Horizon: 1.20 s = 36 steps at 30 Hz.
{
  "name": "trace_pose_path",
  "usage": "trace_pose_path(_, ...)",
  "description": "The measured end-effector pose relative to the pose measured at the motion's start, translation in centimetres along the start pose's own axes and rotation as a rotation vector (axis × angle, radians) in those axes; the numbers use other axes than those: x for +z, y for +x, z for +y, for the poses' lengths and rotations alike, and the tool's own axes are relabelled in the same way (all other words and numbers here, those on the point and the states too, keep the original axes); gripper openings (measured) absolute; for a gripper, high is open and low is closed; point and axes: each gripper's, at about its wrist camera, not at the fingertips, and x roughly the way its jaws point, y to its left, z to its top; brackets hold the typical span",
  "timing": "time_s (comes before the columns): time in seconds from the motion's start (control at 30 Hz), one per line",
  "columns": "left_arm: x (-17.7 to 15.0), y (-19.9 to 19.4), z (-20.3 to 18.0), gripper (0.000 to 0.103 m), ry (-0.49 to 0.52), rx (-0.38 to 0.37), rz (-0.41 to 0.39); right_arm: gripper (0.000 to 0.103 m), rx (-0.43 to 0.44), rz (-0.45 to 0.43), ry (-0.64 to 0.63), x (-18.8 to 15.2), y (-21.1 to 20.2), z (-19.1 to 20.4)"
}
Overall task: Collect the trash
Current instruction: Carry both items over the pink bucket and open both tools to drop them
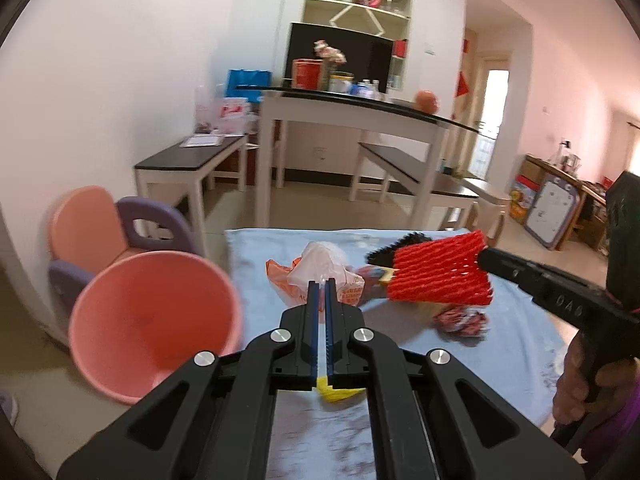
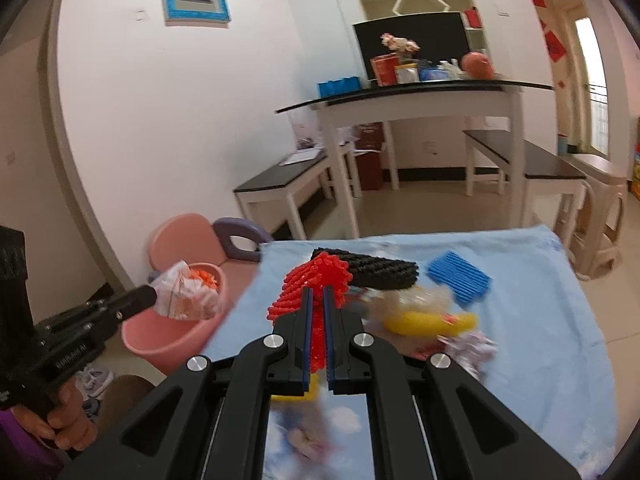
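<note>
Gripping red foam net (image 2: 316, 288) between right tongs (image 2: 317, 294).

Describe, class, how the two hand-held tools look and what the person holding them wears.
Each tool, left and right, has a black angular plastic frame, silver round pivot bolts and two narrow fingers faced with blue ridged strips. Seen from the side, each has a pistol-style black handle with small white lettering, too blurred to read. The person wears a purple sleeve.

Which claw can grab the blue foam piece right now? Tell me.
Probably neither: the right claw is shut on the red foam net, the left claw on a plastic bag. The blue foam piece itself lies uncovered.
</note>
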Motion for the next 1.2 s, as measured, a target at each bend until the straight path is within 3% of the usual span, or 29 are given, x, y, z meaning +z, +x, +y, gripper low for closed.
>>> trace_pose_path(0.33, -1.2, 0.2, 7.1, 0.002, -0.1, 0.143, 0.024, 0.005, 0.118, 0.063, -0.063, 1.5, 6.2, 6.5)
trace_pose_path(0.53, -2.3, 0.6, 10.3, 0.002, -0.145, 0.18, 0.046, 0.005, 0.159, 0.087, -0.101, 1.4, 8.2, 9.4)
trace_pose_path(1.2, -4.1, 2.0, 13.0, 0.002, -0.151, 0.302, 0.101, 0.005, 0.227, 0.232, -0.228, -1.5, 14.7, 14.9)
